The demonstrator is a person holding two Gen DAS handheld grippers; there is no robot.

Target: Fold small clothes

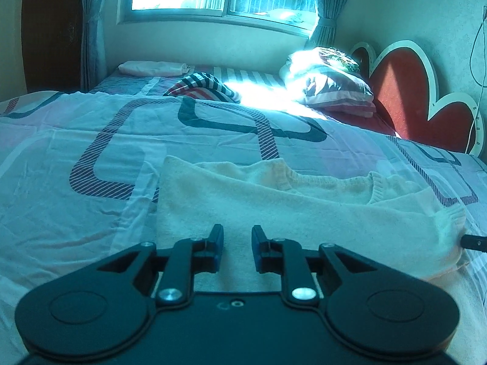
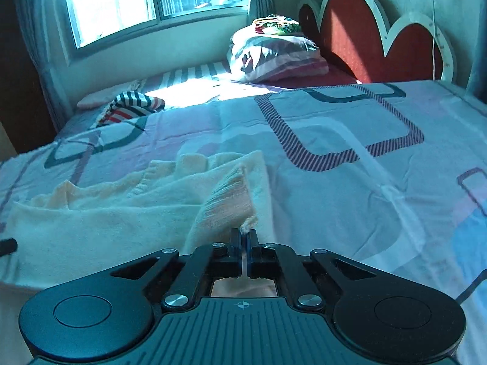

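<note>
A small cream knitted sweater (image 1: 274,206) lies spread on the patterned bedsheet (image 1: 76,140). My left gripper (image 1: 237,237) is open and empty, its fingers just above the sweater's near part. In the right wrist view the sweater (image 2: 106,219) lies to the left. My right gripper (image 2: 244,237) is shut on the sweater's ribbed edge (image 2: 231,200) and holds that corner lifted off the bed. The right gripper's tip shows at the right edge of the left wrist view (image 1: 474,241).
A striped garment (image 1: 204,86) lies further up the bed. A folded pink cloth (image 1: 152,68) lies near the window wall. Stacked pillows (image 1: 331,82) rest against the red heart-shaped headboard (image 1: 404,88). A cable (image 1: 478,60) hangs on the right wall.
</note>
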